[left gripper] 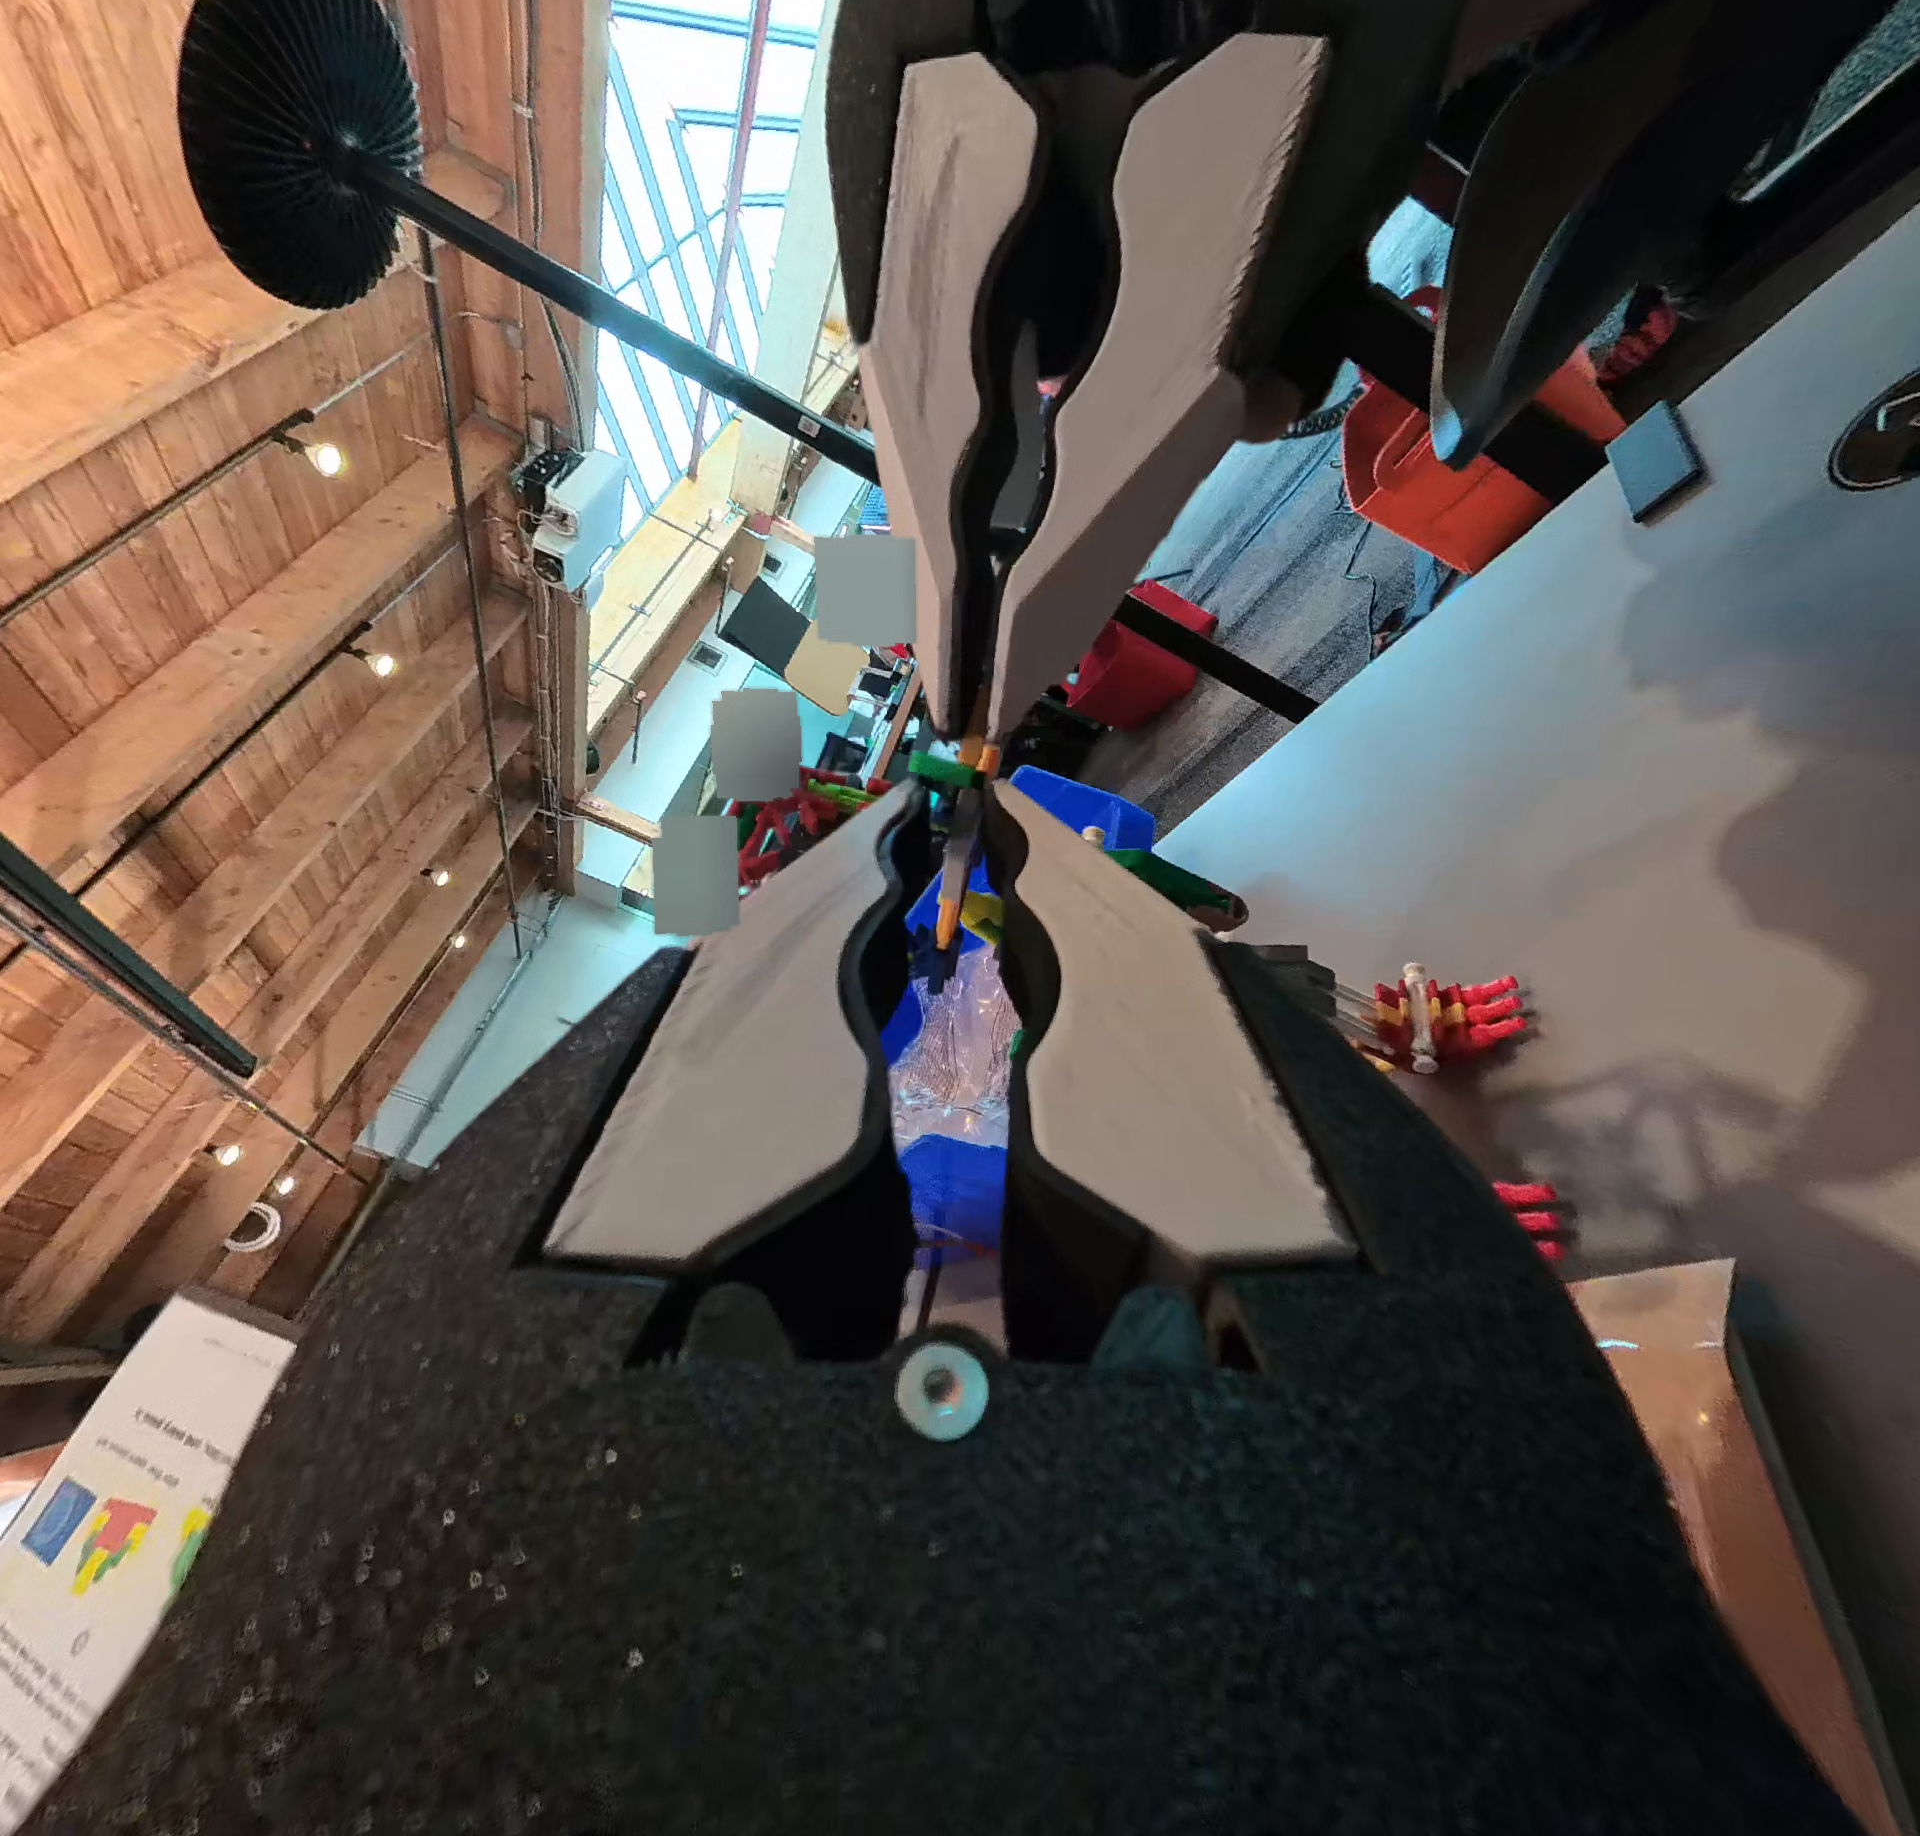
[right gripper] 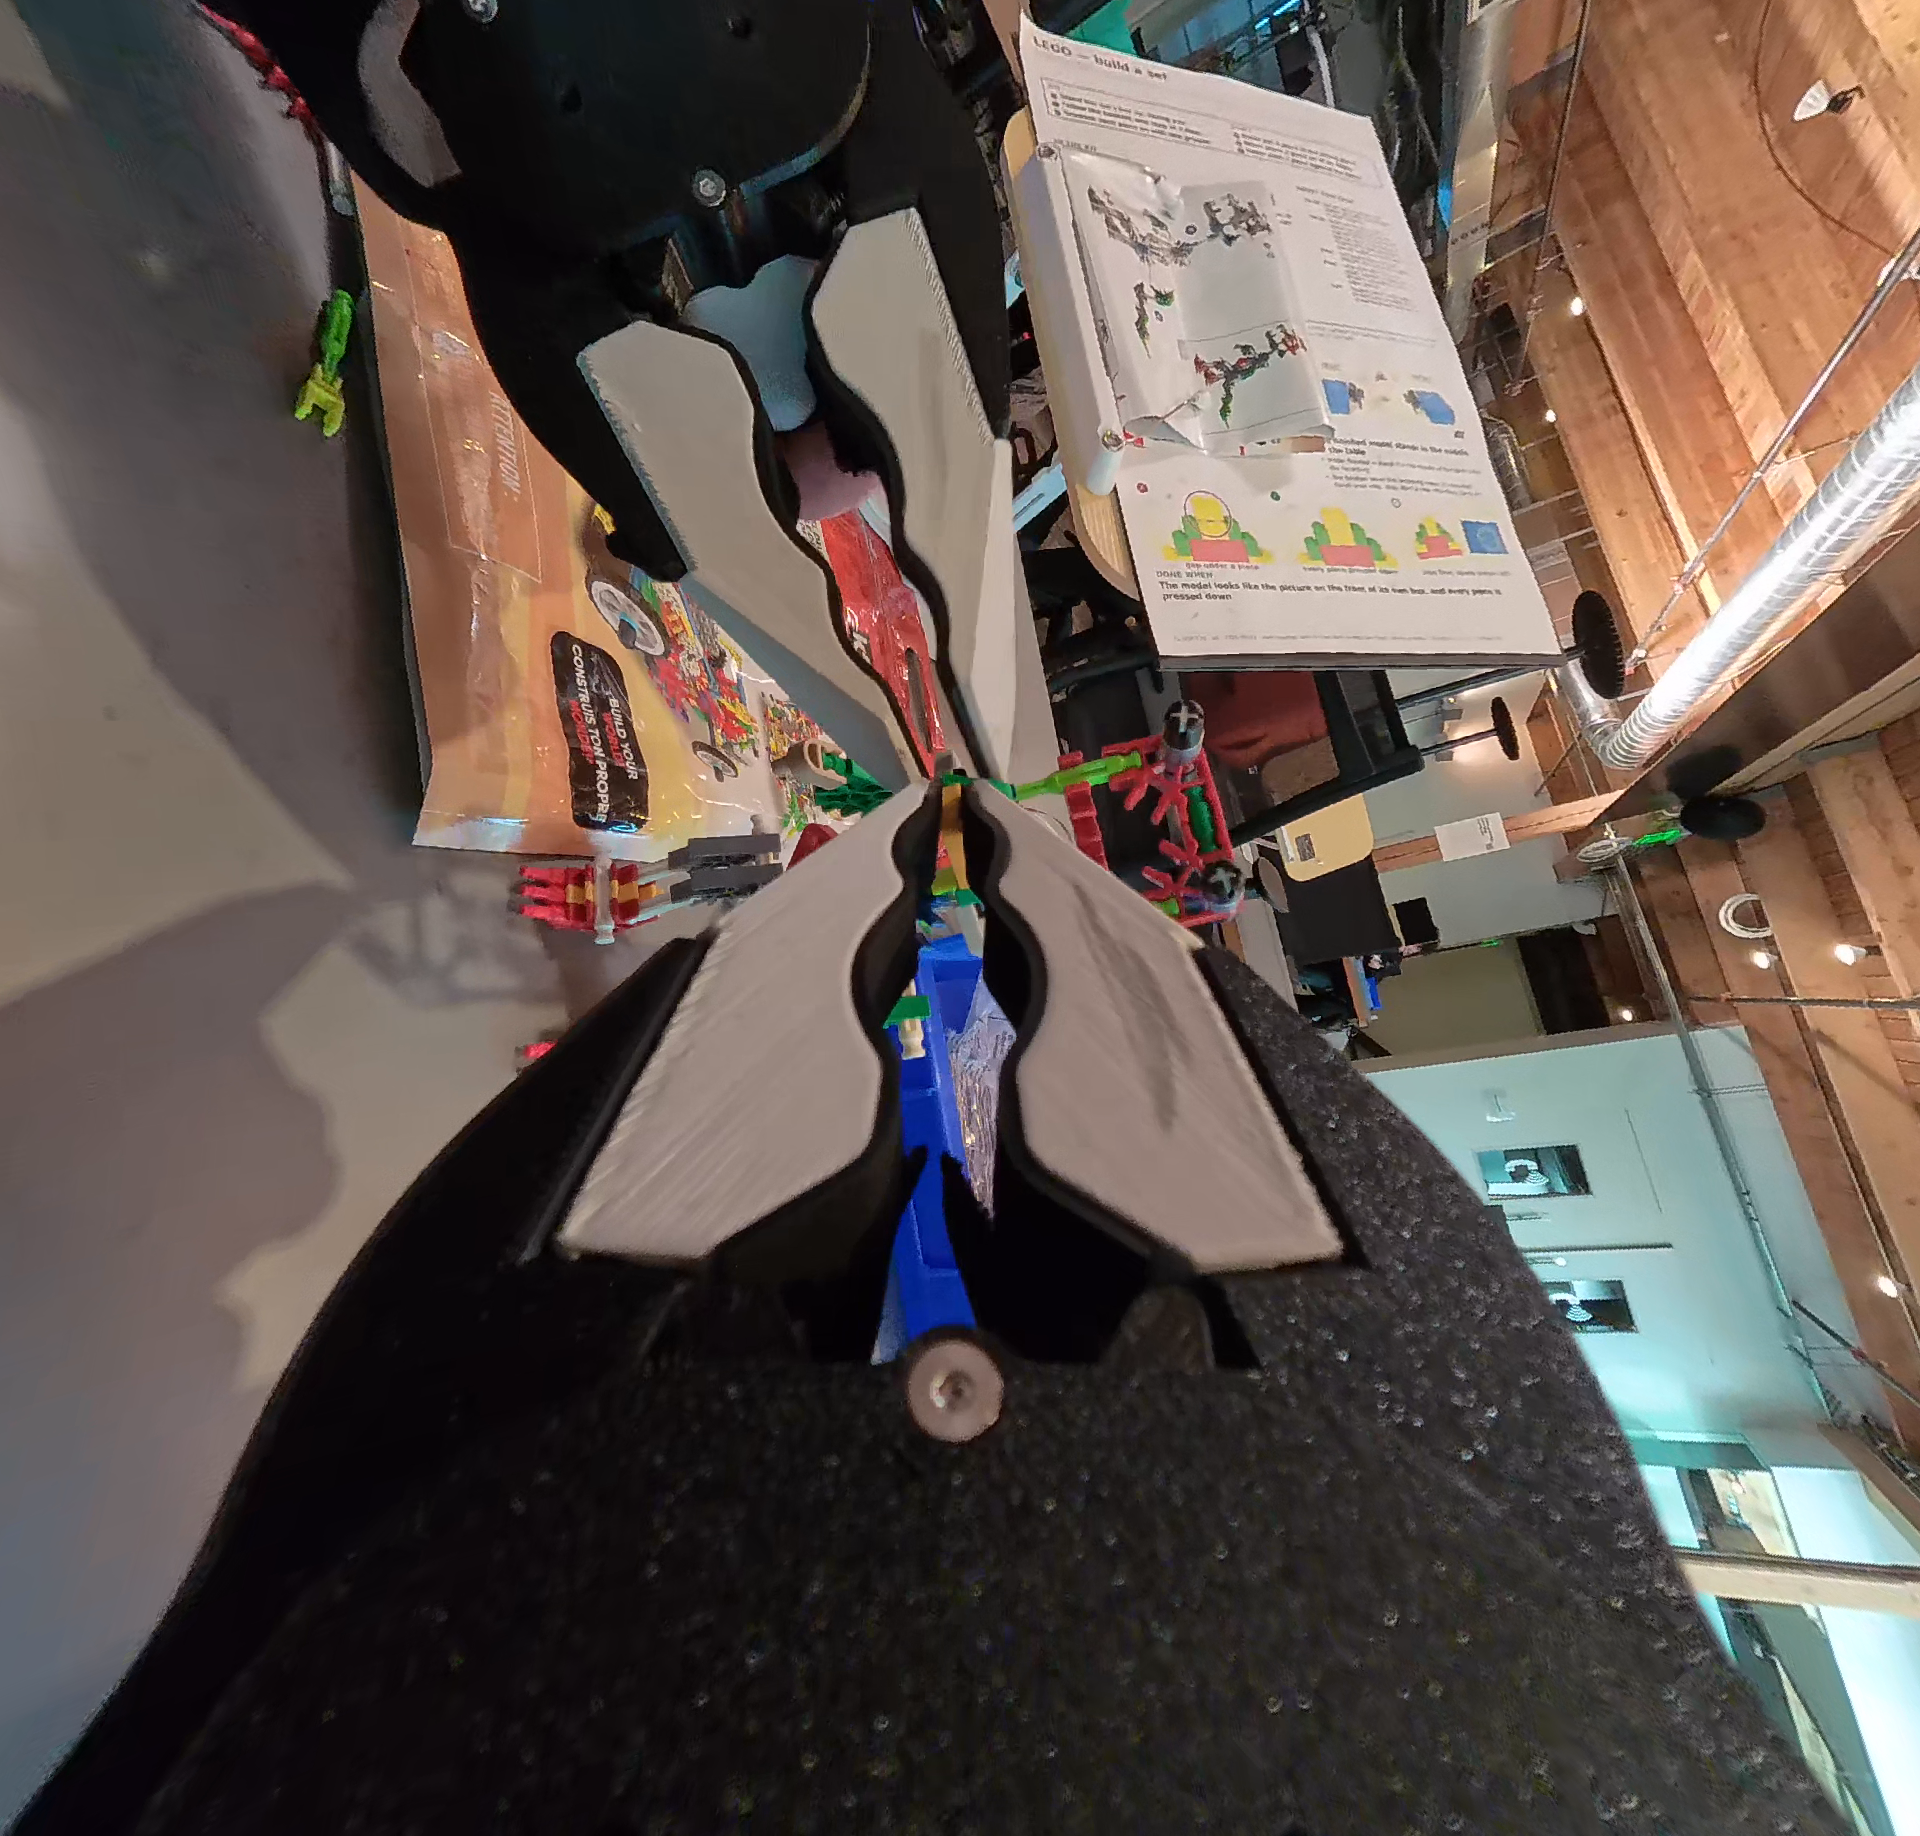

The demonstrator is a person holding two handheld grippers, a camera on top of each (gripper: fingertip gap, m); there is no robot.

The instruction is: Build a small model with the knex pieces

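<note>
Right at the centre, a small construction-toy piece (left gripper: pixel 961 763), orange and green, sits pinched between two sets of fingertips, held in the air above the grey table (left gripper: pixel 1558 747). The left gripper (left gripper: pixel 954 799) is clenched on it from the near side, and the right gripper (right gripper: pixel 948 794) is clamped on its orange rod, tip to tip with the other. Just behind lies a blue bin (left gripper: pixel 1081 810) of parts. To the right on the table rests a red and yellow assembly (left gripper: pixel 1455 1017). Far off in the right wrist view, a red and green frame (right gripper: pixel 1153 820) and a printed instruction sheet (right gripper: pixel 1299 352) stand.
</note>
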